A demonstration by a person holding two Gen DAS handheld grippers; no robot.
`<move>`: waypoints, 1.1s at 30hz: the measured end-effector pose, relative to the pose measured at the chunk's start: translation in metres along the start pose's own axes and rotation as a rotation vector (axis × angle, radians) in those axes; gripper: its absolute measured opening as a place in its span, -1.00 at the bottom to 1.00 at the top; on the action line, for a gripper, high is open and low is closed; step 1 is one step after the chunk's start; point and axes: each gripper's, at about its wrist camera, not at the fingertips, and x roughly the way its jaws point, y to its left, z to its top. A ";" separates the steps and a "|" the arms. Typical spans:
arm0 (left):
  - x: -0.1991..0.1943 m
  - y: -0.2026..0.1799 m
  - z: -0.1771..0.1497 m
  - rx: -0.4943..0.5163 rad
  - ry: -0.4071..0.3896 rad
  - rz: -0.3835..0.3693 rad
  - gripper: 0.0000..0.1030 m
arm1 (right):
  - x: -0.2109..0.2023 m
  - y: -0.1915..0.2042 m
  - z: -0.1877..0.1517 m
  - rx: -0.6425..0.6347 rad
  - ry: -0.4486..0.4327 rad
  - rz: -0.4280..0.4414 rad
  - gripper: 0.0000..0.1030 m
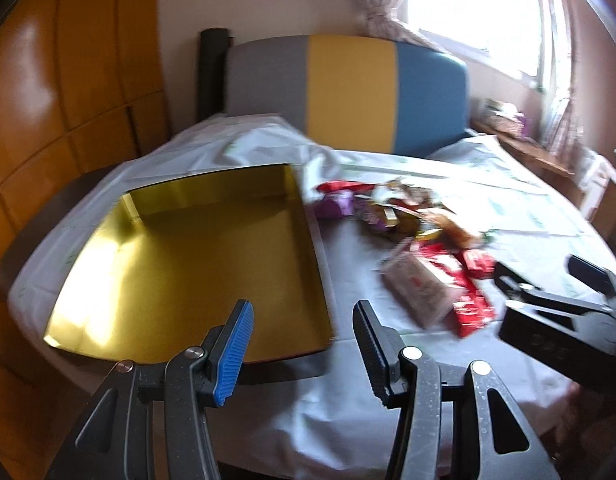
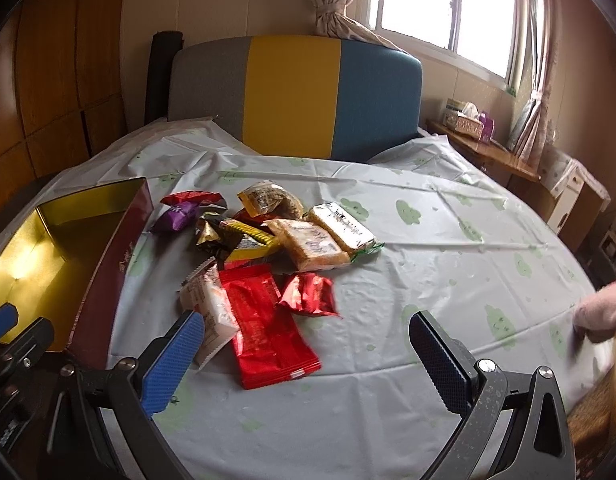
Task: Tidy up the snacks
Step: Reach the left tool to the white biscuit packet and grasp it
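A gold-lined box point(image 1: 180, 264) with dark red outer walls point(image 2: 108, 280) lies open and empty at the table's left. A pile of wrapped snacks point(image 2: 268, 240) lies to its right: a long red packet point(image 2: 264, 320), a white packet point(image 2: 212, 304), a crumpled red wrapper point(image 2: 308, 294), two pale cracker packs point(image 2: 324, 240) and a purple sweet point(image 2: 176, 216). My left gripper point(image 1: 304, 324) is open and empty above the box's near right corner. My right gripper point(image 2: 308, 332) is open and empty, just in front of the red packet; it also shows in the left wrist view point(image 1: 556, 312).
The round table point(image 2: 448, 240) wears a pale cloth with green cloud prints. A chair with a grey, yellow and blue back point(image 2: 296, 92) stands behind it. A hand point(image 2: 604, 312) rests at the right edge. A wooden side table point(image 2: 484, 152) stands under the window.
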 end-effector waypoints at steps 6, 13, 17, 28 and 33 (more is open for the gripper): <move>0.010 -0.025 0.013 0.051 0.054 -0.118 0.07 | 0.006 -0.033 0.012 0.023 0.001 -0.035 1.00; 0.047 -0.060 0.030 0.079 0.178 -0.225 0.07 | 0.012 -0.066 0.021 0.042 0.003 -0.075 1.00; 0.074 -0.070 0.037 0.031 0.251 -0.263 0.07 | 0.015 -0.075 0.022 0.046 0.009 -0.066 1.00; 0.132 -0.080 0.032 -0.005 0.319 -0.228 0.08 | 0.036 -0.092 0.016 0.089 0.086 0.028 1.00; 0.130 -0.081 0.030 0.018 0.296 -0.246 -0.07 | 0.050 -0.086 0.020 0.133 0.117 0.092 1.00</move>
